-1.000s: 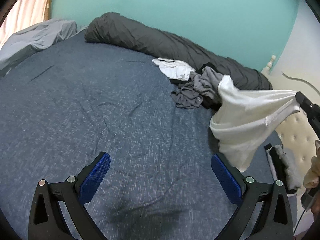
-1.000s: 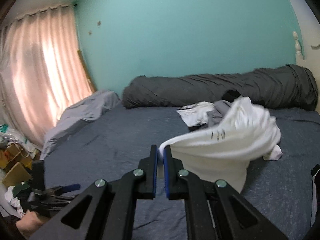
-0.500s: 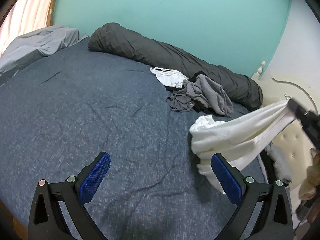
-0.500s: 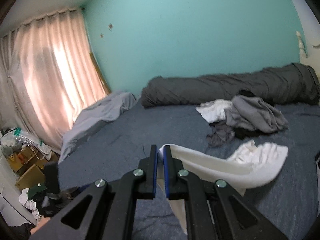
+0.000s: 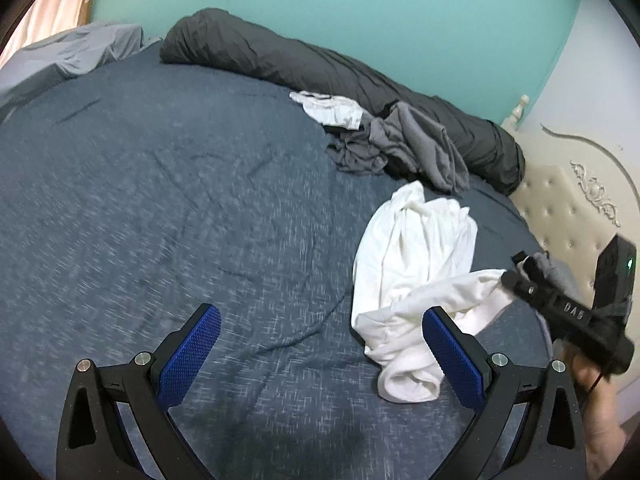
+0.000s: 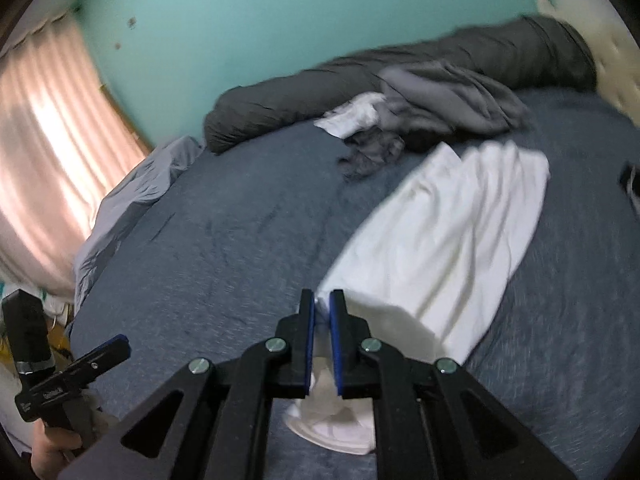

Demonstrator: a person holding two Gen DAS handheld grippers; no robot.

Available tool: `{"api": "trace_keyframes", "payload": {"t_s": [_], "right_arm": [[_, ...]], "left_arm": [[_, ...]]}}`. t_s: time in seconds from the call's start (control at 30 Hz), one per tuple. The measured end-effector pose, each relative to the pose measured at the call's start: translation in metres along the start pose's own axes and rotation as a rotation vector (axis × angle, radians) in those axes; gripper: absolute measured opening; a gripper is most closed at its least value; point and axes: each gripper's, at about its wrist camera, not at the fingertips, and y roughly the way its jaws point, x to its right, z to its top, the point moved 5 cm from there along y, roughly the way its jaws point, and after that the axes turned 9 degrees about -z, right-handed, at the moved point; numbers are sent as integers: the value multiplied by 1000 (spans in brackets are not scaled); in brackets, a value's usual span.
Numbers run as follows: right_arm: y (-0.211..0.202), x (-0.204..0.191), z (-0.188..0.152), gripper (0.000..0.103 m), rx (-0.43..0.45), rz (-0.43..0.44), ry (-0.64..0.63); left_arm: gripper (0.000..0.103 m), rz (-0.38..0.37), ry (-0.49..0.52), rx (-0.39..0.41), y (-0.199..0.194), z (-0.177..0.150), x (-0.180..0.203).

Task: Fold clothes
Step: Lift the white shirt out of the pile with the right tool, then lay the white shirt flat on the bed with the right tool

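White garment [image 5: 416, 264] now lies bunched on the bed [image 5: 200, 208], where a second ago it hung in the air from the right gripper [image 6: 322, 316]. Its jaws are opening a little, with a corner of the cloth between them and the pads apparently no longer pressing. The left gripper [image 5: 320, 344] stands wide open and empty just beside the heap. Laying-out can probably begin, since the cloth has landed crumpled. The grey pile [image 5: 400, 144] sits unchanged by the dark rolled duvet [image 5: 304, 64].
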Motion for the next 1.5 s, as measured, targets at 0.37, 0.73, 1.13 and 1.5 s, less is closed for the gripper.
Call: {"api": "trace_keyframes", "payload": {"t_s": [0.37,0.73,1.13,1.5], "right_arm": [[27,85,-39,58,114,-14,281],[33,119,-71,58,93,13,419],[35,120,-61,58,90,28,432],[36,121,-60,58,84,51,427]], "left_arm": [[103,-35,51,-60,70,-29,5],[103,-8,82,-112,87,-43,9],[103,-40,187,-224,105,-59,39],[103,-76,191,-288,117,-69,44]]}}
